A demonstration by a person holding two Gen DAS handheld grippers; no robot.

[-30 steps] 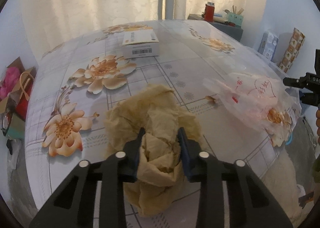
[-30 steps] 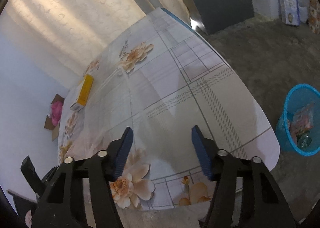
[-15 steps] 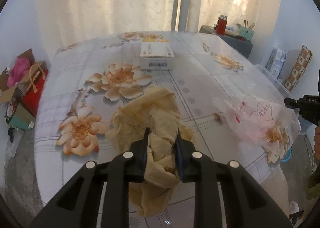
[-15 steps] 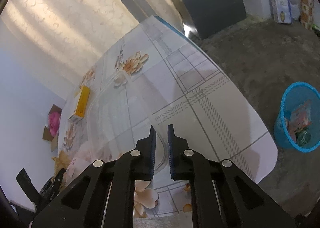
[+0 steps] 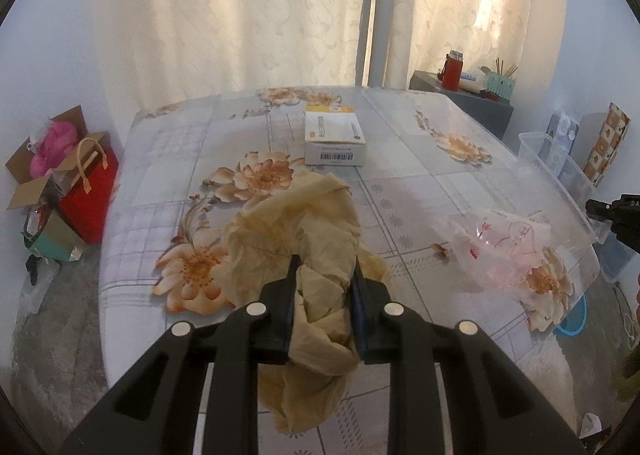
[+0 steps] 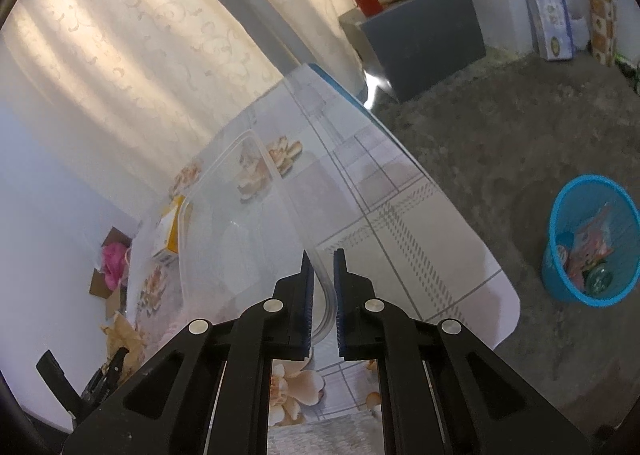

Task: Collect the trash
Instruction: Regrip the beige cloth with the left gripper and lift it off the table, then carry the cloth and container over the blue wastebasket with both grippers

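Paper: my left gripper [image 5: 323,309] is clamped on the crumpled yellowish paper [image 5: 298,251], low centre of the left view; its jaws narrowed onto it a second ago and the wad now looks partly lifted off the floral table [image 5: 168,159].
Carton: white-and-yellow box [image 5: 334,135], upper centre, untouched.
Bag: pink-printed plastic bag [image 5: 508,251] at right, inside the clear tub.
Tub: my right gripper [image 6: 323,287] snapped from wide to pinched on the clear plastic container [image 6: 248,223] rim, lower centre of the right view.
Bin: blue basket [image 6: 590,247] on the floor, far right.
Meaning: both loads look secured; I judge carrying to the bin comes next.
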